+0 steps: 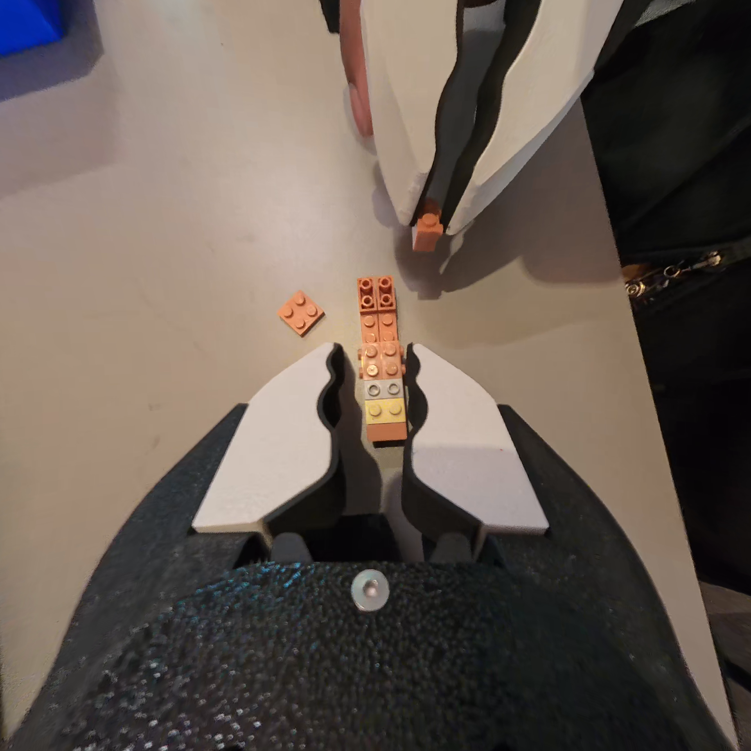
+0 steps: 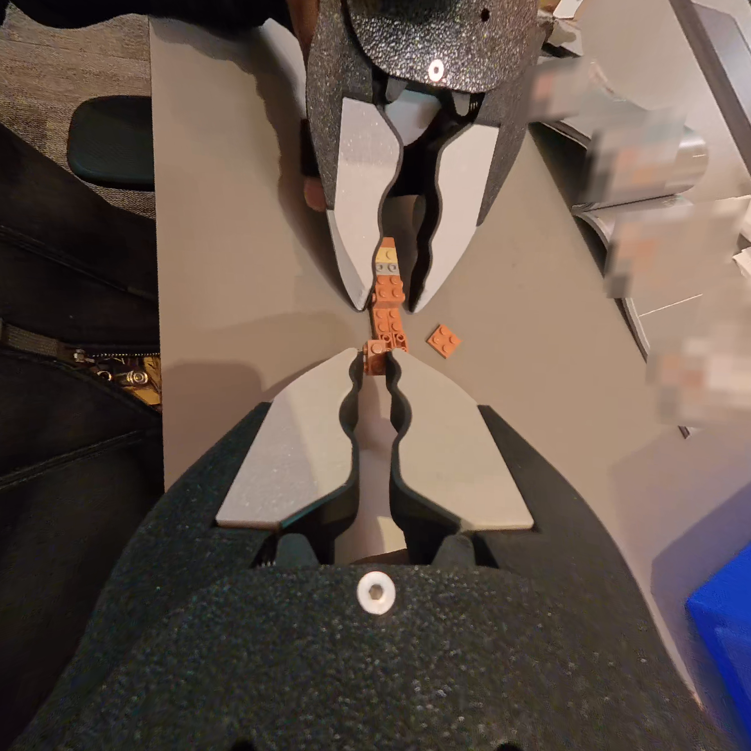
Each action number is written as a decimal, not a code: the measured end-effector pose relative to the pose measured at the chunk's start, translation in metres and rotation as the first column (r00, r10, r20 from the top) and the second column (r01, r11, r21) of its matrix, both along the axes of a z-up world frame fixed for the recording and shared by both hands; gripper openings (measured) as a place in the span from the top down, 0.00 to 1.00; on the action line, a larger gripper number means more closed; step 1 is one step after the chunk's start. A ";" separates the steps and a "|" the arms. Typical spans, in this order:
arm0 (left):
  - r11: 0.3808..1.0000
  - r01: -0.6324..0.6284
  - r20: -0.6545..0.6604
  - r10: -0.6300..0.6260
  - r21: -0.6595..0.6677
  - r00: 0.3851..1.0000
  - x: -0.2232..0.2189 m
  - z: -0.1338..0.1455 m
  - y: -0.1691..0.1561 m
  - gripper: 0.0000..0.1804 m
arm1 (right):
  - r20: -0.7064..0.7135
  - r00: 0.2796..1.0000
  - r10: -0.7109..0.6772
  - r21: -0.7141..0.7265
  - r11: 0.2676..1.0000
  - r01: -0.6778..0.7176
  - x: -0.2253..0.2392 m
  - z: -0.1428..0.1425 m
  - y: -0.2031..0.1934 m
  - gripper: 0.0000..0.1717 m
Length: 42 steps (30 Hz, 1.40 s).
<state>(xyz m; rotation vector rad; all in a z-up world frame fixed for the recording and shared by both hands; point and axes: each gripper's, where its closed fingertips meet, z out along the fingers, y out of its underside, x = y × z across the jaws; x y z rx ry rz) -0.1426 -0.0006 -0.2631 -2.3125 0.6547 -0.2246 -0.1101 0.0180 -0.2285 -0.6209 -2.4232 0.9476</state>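
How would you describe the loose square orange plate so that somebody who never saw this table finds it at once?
On the beige table, find the long strip of joined bricks that lies between the left gripper fingers. Just left of the strip's far half, in that gripper's view, lies the loose orange plate. It alone is flat, square, four-studded and attached to nothing.
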 end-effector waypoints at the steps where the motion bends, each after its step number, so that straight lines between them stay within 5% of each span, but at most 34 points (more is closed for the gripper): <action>1: 1.000 -0.010 0.013 0.010 -0.008 1.000 0.000 0.000 0.000 0.85 | 0.003 1.000 -0.002 0.000 1.000 0.002 -0.001 0.000 0.000 0.94; 42: 0.998 -0.029 0.033 0.027 0.061 0.999 0.003 0.006 0.011 0.89 | 0.021 0.999 -0.029 0.148 0.989 0.026 -0.026 -0.022 -0.009 0.93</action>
